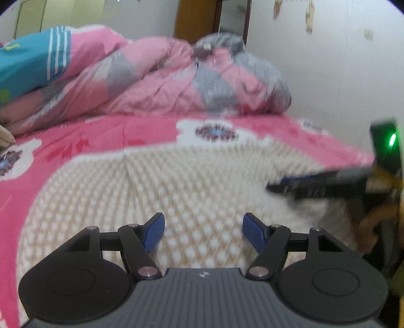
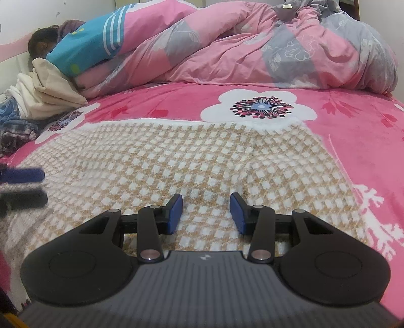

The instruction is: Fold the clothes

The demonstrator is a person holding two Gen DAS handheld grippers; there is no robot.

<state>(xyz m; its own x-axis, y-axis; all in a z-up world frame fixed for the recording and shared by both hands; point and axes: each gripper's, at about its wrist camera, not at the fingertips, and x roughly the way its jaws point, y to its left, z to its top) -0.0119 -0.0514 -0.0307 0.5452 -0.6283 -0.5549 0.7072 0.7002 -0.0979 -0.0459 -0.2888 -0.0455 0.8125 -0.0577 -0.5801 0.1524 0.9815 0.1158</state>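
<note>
Checked fleece garment [image 2: 176, 161], nubby tan-and-white, lies flat on plush pink bedspread [image 2: 353, 131]; left gripper [image 1: 203, 233] and right gripper [image 2: 205, 212] above it, both jaws parted, grasping nothing.

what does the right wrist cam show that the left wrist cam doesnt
Only the right wrist view shows the pile of clothes at the bed's left edge and the head of a person lying under the quilt. Only the left wrist view shows the wooden door and a green light on the other gripper. Both show the checked garment spread on the pink bedspread, the pink and grey quilt, and open jaws above the garment.
</note>
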